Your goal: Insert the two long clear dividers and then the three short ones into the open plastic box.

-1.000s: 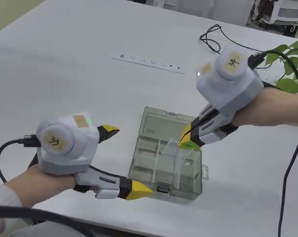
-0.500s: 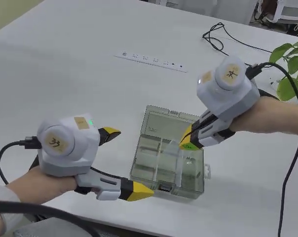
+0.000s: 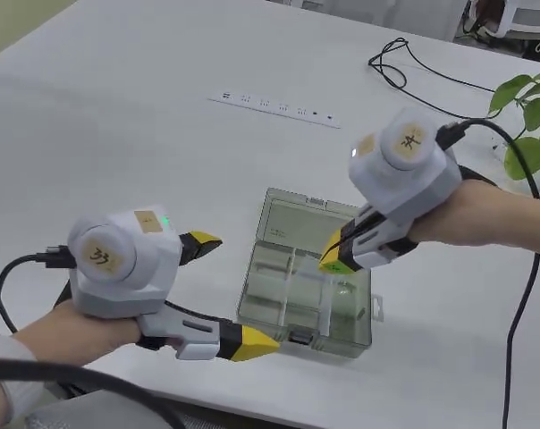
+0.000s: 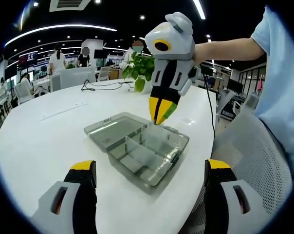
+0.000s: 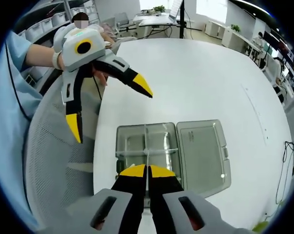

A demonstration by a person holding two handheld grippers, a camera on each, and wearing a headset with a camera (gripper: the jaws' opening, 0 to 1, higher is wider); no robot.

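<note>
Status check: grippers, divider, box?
Left gripper open, hovering beside box. Right gripper shut on clear divider, over the compartments. Box open on table. Nothing blocking.

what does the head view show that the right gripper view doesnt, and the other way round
Head view: the right gripper from outside, white body above, tips pinching a clear divider over the box. Right gripper view: a grey mesh chair beside the table and a light blue sleeve. Both: the open box, lid flat, and the left gripper, jaws wide apart.
</note>
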